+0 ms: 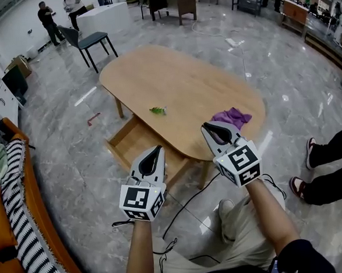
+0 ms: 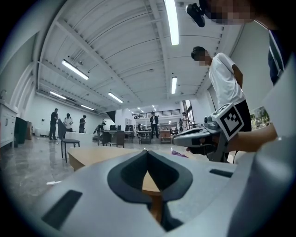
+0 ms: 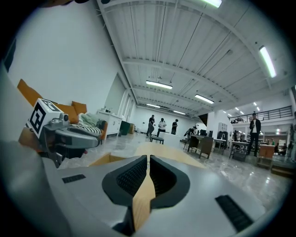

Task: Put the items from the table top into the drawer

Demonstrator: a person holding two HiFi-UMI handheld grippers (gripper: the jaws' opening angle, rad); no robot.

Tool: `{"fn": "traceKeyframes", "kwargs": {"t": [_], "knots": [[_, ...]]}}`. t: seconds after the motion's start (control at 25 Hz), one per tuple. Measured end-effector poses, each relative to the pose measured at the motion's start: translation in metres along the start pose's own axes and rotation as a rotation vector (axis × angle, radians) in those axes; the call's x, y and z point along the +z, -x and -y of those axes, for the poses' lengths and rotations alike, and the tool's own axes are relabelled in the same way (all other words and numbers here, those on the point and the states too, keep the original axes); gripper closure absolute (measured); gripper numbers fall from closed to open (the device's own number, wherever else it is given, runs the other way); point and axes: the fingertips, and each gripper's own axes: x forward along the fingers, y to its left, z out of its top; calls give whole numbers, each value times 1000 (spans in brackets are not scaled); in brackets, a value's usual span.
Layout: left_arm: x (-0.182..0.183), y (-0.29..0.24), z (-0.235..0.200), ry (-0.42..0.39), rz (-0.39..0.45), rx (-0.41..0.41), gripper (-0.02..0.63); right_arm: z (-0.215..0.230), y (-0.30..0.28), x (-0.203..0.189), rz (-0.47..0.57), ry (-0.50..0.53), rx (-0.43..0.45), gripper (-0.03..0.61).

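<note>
An oval wooden table [image 1: 179, 86] carries a small green item [image 1: 157, 110] near its front edge and a crumpled purple cloth [image 1: 233, 117] at its right end. A wooden drawer [image 1: 137, 142] stands pulled out under the table's near left side. My left gripper [image 1: 158, 148] is shut and empty, hovering over the drawer's near edge. My right gripper [image 1: 206, 126] is also shut and empty, at the table's front edge just left of the cloth. In the left gripper view the purple cloth [image 2: 178, 152] lies beside the right gripper [image 2: 203, 136]. The right gripper view shows the drawer [image 3: 108, 159].
An orange sofa with a striped cushion [image 1: 25, 219] runs along the left. A chair [image 1: 89, 40] and a white table [image 1: 105, 16] stand beyond the table. A person's legs [image 1: 330, 162] are at the right. A cable [image 1: 190, 204] trails on the floor below the drawer.
</note>
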Motion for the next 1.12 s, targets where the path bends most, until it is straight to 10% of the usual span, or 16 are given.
{"fn": "traceKeyframes", "kwargs": {"t": [0.32,1.12], "knots": [[-8,-20,19,2,-12,-46,611,44,8,-23,-75,-10,-79,555],[-24,-71,45,14,-51,-122,611,103,1,-92,-305,-85,-133,269]]}}
